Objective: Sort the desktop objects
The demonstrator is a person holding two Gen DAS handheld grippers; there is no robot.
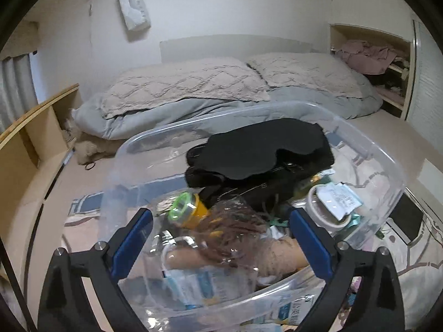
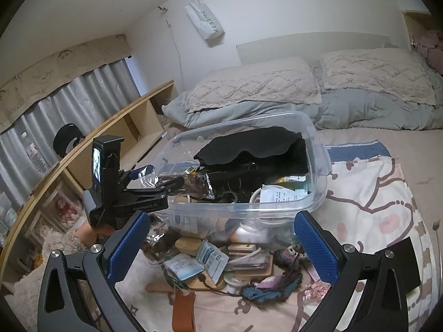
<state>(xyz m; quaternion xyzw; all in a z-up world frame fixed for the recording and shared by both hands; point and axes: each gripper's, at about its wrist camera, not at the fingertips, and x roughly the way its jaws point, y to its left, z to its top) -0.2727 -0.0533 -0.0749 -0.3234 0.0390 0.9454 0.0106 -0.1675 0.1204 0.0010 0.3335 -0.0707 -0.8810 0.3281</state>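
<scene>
The clear plastic bin point(image 2: 310, 193) at centre frame already holds a soft black eye mask point(image 2: 249, 145), a tape roll point(image 1: 326, 210) and packets, while wooden pieces, sachets point(image 2: 210, 257) and crocheted bits still litter the patterned blanket point(image 2: 373, 193) at lower centre. The left gripper point(image 1: 221, 238), jaws wide apart, seems to hover over a crinkly clear bag point(image 1: 221, 229), though contact is unclear. The right gripper point(image 2: 221, 246) gapes open, holding nothing.
</scene>
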